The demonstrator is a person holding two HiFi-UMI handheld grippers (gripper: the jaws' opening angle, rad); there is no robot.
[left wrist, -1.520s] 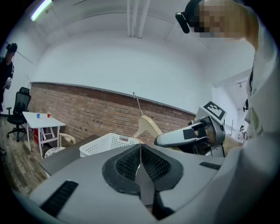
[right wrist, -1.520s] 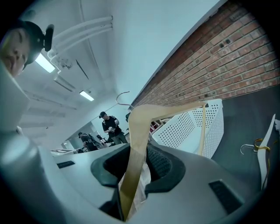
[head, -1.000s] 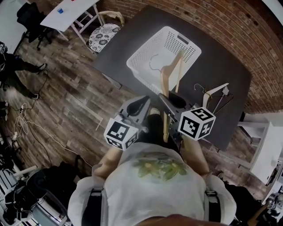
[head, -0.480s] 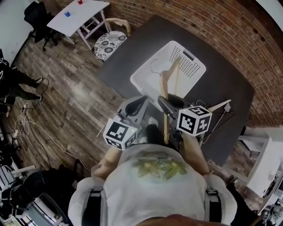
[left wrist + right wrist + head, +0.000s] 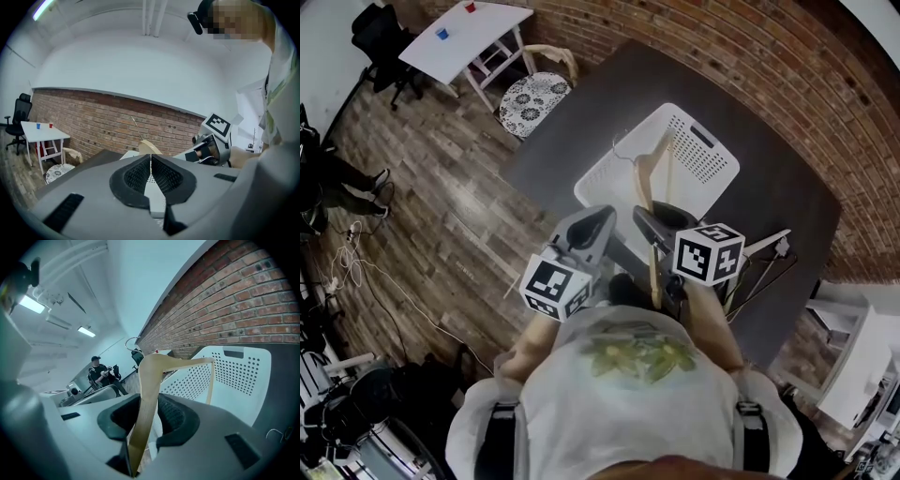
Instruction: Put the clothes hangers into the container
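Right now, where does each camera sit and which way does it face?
Head view: on the person's head, steeply down onto dark grey table, white perforated plastic basket, left gripper, right gripper, torso.
Left gripper view: rides it, along shut jaws toward the red brick wall; torso at right.
Right gripper view: rides it, along jaws clamped on the pale wooden clothes hanger, toward basket.
Head and right gripper views share hanger, basket.

Container at upper centre on table, 1 hanger over it, 2 hangers to its lower right.
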